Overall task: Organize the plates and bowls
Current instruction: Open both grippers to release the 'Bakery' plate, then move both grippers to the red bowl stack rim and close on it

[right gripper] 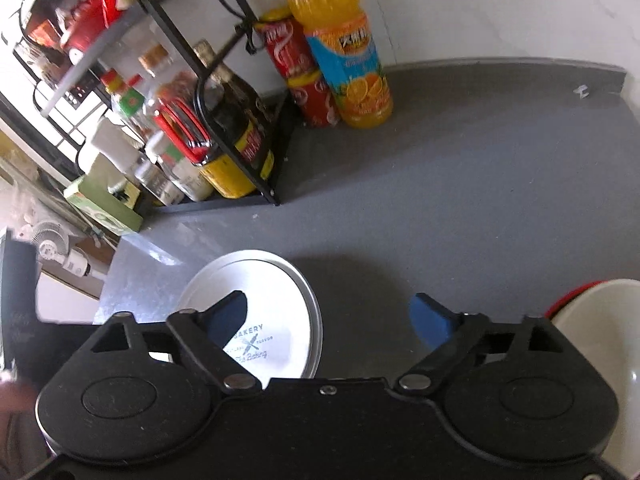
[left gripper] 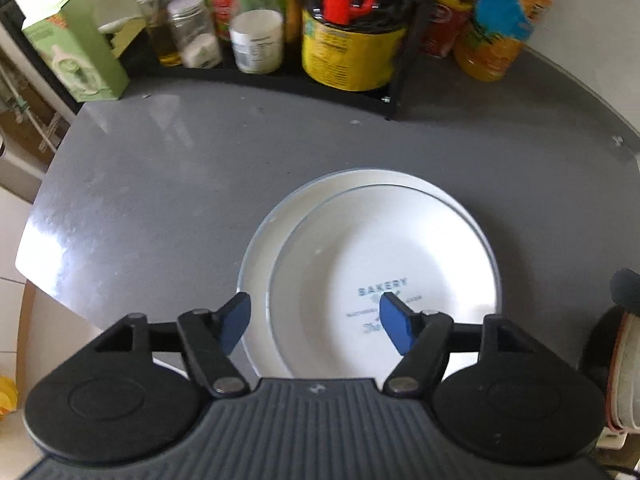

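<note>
Left hand-held gripper hangs over the grey surface with its blue pads apart and nothing between them. Below it a white plate printed "BAKERY" already sits nested on a slightly larger plate, so the plate stack looks done. Right hand-held gripper is likewise spread wide and empty. At the right edge a white bowl rests on something red, perhaps another bowl; sorting those seems to be what remains.
</note>
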The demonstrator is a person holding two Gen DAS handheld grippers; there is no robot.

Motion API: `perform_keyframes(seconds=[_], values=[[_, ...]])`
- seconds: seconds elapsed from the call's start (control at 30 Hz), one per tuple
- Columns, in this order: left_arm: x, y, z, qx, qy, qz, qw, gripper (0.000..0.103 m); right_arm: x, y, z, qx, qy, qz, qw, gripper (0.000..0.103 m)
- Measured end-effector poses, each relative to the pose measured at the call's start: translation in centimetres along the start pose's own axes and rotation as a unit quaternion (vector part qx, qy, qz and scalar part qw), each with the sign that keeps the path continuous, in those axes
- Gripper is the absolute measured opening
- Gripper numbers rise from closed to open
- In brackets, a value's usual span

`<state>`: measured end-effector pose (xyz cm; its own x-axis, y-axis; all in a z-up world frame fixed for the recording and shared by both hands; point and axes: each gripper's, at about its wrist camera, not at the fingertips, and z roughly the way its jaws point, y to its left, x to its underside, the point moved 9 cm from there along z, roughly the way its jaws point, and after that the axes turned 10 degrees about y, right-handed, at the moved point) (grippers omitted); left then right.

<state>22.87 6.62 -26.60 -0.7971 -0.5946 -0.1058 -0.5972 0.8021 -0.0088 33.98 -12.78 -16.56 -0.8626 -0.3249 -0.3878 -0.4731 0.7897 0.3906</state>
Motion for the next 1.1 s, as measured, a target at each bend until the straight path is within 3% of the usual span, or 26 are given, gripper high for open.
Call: perform_keyframes(seconds=[0.17, 0.47, 0.9, 1.1], values=[[-0.8, -2.8, -1.0, -0.003, 0.004, 0.04, 0.9992, 0.073, 0.7, -1.9, -1.7, 0.034, -0.017, 0.029, 0.999, 0.101], [-0.4, -8.9, -1.5, 0.008, 0.014, 0.125, 0.992, 0.074, 2.5, -6.3, -4.5, 0.066, -0.054, 0.096, 0.992, 0.103], [1.9, -18.9, -2.8, 0.062, 0.013, 0.238, 0.9692, 0.074, 5.7, -12.4, -8.1, 0.124, -0.093, 0.182, 0.971, 0.103], [2.4, -22.7, -3.1, 0.069, 0.011, 0.273, 0.9596, 0.074, 6.8, -15.2, -8.6, 0.141, -0.097, 0.218, 0.961, 0.103]])
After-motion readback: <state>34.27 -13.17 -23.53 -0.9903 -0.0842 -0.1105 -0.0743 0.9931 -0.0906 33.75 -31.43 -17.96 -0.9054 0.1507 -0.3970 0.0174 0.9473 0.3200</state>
